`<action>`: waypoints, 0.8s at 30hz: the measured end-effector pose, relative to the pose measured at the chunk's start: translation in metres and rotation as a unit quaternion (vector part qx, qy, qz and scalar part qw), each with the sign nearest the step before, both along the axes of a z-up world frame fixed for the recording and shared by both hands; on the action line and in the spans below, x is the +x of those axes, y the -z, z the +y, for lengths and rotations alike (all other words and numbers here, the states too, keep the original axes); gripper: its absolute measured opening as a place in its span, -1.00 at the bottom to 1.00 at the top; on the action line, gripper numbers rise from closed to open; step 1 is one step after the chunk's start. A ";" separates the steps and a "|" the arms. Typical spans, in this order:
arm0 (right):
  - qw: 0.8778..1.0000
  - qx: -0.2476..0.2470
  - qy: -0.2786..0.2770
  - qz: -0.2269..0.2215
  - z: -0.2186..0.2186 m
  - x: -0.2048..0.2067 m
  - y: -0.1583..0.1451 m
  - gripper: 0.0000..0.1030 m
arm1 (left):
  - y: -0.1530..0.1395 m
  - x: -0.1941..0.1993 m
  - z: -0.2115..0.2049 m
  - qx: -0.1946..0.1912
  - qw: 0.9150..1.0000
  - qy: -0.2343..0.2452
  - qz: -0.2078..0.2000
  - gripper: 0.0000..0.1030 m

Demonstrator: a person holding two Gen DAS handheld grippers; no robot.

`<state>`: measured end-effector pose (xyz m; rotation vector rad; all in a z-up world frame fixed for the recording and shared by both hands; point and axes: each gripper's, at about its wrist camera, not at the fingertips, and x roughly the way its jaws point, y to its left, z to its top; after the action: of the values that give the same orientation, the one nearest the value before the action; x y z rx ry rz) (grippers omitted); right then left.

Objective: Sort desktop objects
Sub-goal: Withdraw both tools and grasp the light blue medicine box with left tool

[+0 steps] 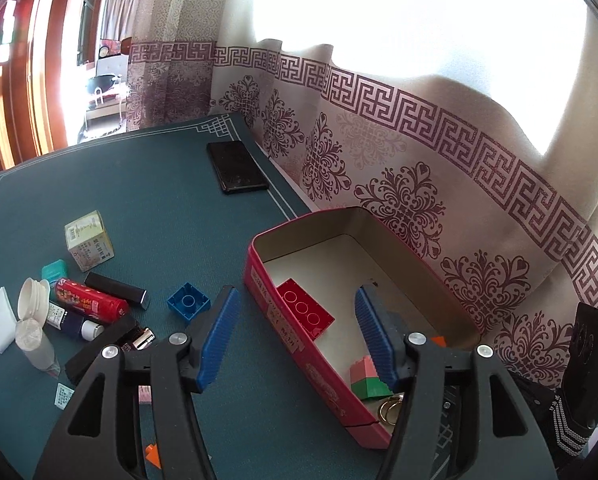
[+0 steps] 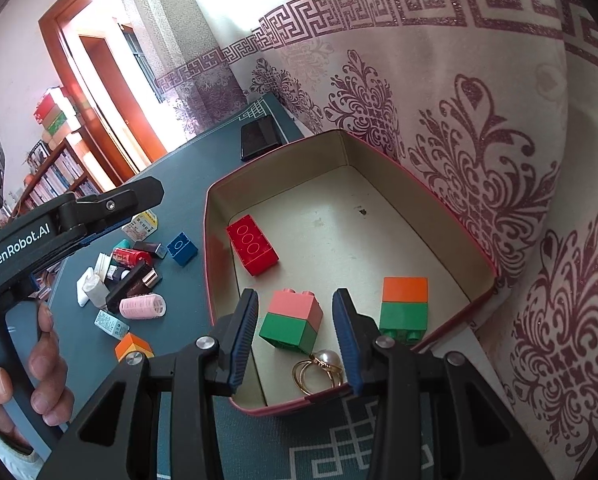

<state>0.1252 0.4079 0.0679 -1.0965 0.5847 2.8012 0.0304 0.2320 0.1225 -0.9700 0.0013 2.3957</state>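
Note:
A red tin box (image 1: 259, 276) stands open on the green table mat against the curtain. Inside lie a red brick (image 1: 305, 310), a pink-and-green block (image 2: 295, 320), an orange-and-green block (image 2: 405, 306) and gold rings with a pearl (image 2: 319, 372). My left gripper (image 1: 296, 290) hangs open above the box's left wall, with the red brick below and nothing held. My right gripper (image 2: 296, 294) straddles the pink-and-green block, which rests on the box floor. Its pads stand clear of the block's sides. A blue brick (image 1: 188, 303) and an orange-and-yellow block (image 2: 133, 346) lie outside the box.
Left of the box lies a clutter: a red tube (image 1: 89, 300), a black lipstick case (image 1: 115, 290), a small carton (image 1: 89, 240), a pink hair roller (image 2: 143, 307), white pots and packets. A black phone (image 1: 237, 166) lies at the far edge. The patterned curtain (image 2: 479, 160) hangs right behind the box.

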 end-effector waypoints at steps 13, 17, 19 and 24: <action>0.999 0.014 -0.020 0.037 -0.026 0.007 -0.015 0.57 | 0.022 -0.012 -0.084 -0.017 0.995 -0.093 -0.026 0.41; 0.998 0.015 -0.035 0.040 -0.038 0.006 -0.016 0.59 | 0.036 -0.014 -0.113 -0.034 0.991 -0.123 -0.038 0.41; 0.998 0.015 -0.041 0.041 -0.044 0.005 -0.015 0.59 | 0.044 -0.016 -0.127 -0.037 0.989 -0.137 -0.046 0.41; 0.998 0.009 -0.055 0.036 -0.058 0.001 -0.012 0.59 | 0.062 -0.019 -0.148 -0.045 0.986 -0.147 -0.064 0.41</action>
<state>0.1259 0.3497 0.0800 -1.0594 0.5193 2.9457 0.0112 0.0835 0.0609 -1.2404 -0.0868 2.6136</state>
